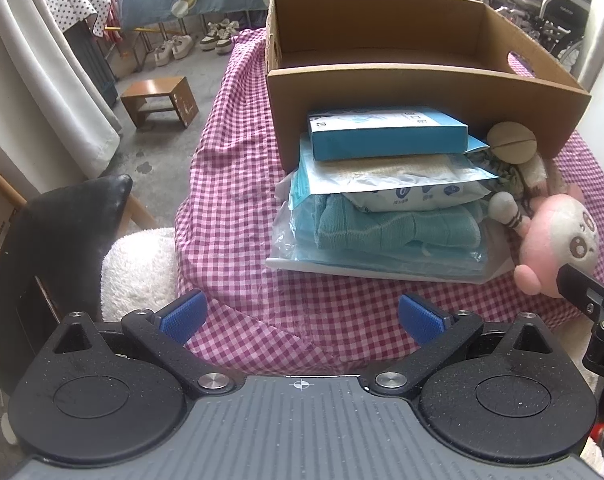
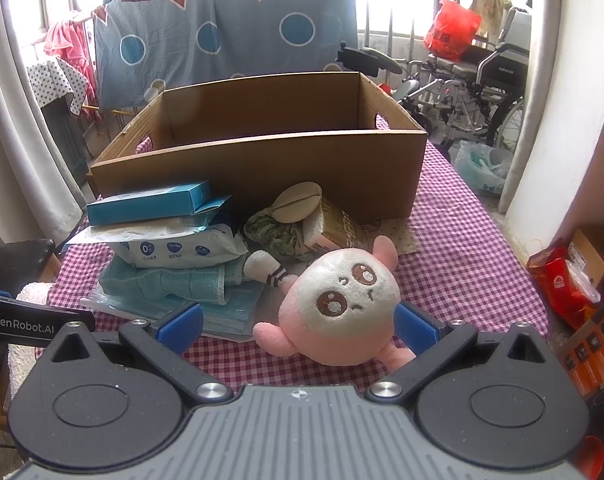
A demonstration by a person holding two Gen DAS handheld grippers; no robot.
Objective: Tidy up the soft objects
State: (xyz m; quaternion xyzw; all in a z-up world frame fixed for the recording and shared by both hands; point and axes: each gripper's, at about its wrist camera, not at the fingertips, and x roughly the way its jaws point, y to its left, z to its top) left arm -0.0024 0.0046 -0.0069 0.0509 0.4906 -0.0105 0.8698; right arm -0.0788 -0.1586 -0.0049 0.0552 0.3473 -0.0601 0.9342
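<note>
A pink and white plush toy [image 2: 341,304] lies on the checked tablecloth [image 2: 461,248], between the open fingers of my right gripper [image 2: 300,330]; its right side is close to the right pad. The plush also shows in the left wrist view [image 1: 557,240]. A stack of soft goods sits left of it: a teal towel [image 1: 381,228], a wipes pack [image 1: 417,196] and a blue box [image 1: 385,132]. An open cardboard box [image 2: 262,160] stands behind. My left gripper [image 1: 302,316] is open and empty, in front of the stack.
A beige round plush [image 2: 298,200], a green patterned cloth [image 2: 274,232] and a white sock [image 2: 266,268] lie by the cardboard box. A white fluffy cushion [image 1: 142,268] and black chair back [image 1: 62,224] are left of the table. A wheelchair [image 2: 481,80] stands at the back right.
</note>
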